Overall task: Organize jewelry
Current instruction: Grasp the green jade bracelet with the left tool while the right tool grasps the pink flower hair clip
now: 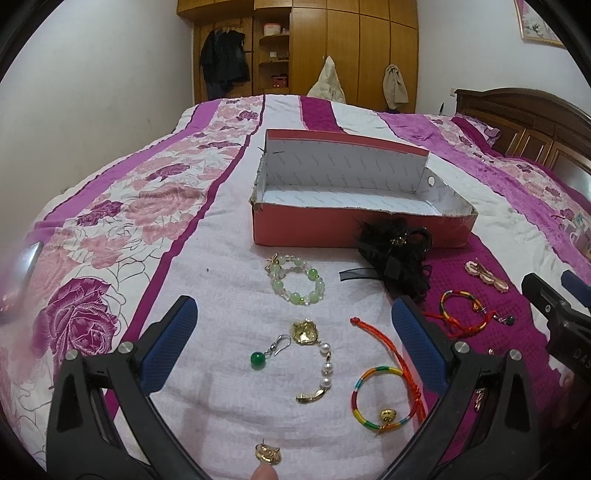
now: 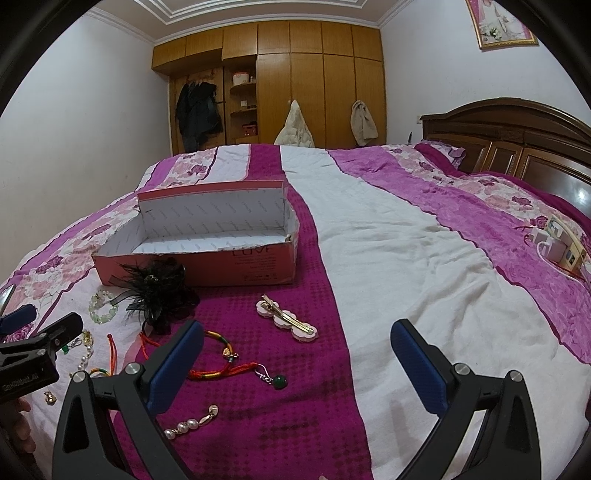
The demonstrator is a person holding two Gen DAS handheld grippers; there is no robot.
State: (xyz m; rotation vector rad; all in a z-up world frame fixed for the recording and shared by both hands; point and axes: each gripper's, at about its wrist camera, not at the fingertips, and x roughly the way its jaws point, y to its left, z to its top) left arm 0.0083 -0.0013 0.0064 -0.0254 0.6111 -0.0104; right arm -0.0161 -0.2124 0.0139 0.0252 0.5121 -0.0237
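Box point(image 1: 354, 192) w/ nothing inside yet; all jewelry lies on bed in front of it, e.g. green bead bracelet point(image 1: 297, 282), hair clip point(image 2: 286, 320). Left gripper point(image 1: 295, 347) & right gripper point(image 2: 295, 358) both spread wide, holding nothing. Task barely begun.

Bedroom with plain white walls point(image 2: 81, 122) and a stepped white ceiling moulding point(image 2: 236, 11). Against the far wall, a floor-to-ceiling wooden wardrobe point(image 2: 317, 85) with open corner shelves point(image 2: 243, 107) holding small containers. Dark coats point(image 2: 197, 110) hanging at its left end; a cream garment point(image 2: 294, 127) and a beige one point(image 2: 363, 123) hanging on its doors. Large bed under a quilted bedspread point(image 2: 388, 240) striped in white, magenta and pink rose print. Carved dark wooden headboard point(image 2: 517, 136) on the right, glossy with reflected light. Gold-framed picture point(image 2: 498, 22) high on the right wall. Even indoor lighting.
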